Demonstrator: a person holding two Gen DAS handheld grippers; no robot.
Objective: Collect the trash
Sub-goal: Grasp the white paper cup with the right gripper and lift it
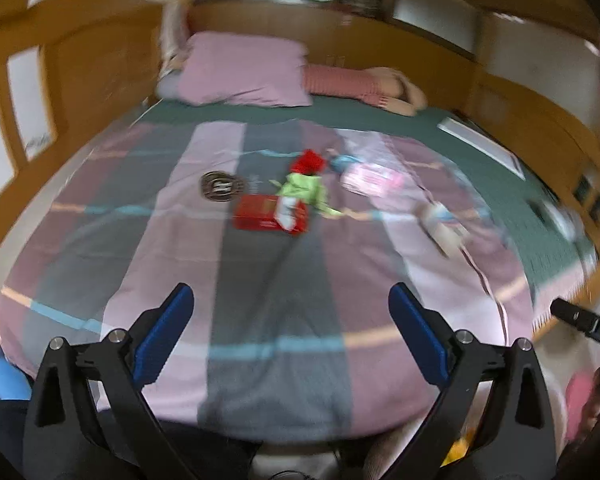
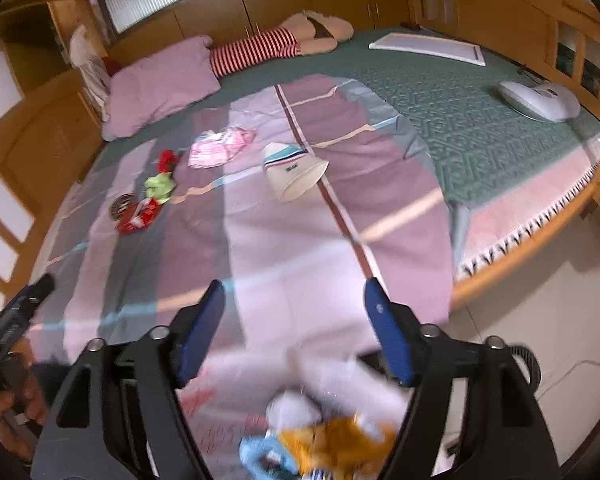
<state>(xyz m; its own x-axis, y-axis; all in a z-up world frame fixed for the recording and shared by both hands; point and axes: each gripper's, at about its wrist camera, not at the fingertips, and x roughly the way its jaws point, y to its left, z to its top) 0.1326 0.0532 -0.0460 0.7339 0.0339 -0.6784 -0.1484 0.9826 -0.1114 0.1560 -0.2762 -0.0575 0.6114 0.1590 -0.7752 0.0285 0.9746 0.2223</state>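
Because both the left gripper [image 1: 291, 332] and right gripper [image 2: 295, 332] hang with jaws apart and empty, the flat red cardboard packet [image 1: 271, 213] could slide on the striped bedspread [image 2: 284, 248] when pinched.

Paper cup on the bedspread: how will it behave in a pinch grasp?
The paper cup lies on its side, so a nudge would probably roll it in an arc. It looks thin-walled and light, likely to crush under firm pads. The soft bedspread may damp rolling.
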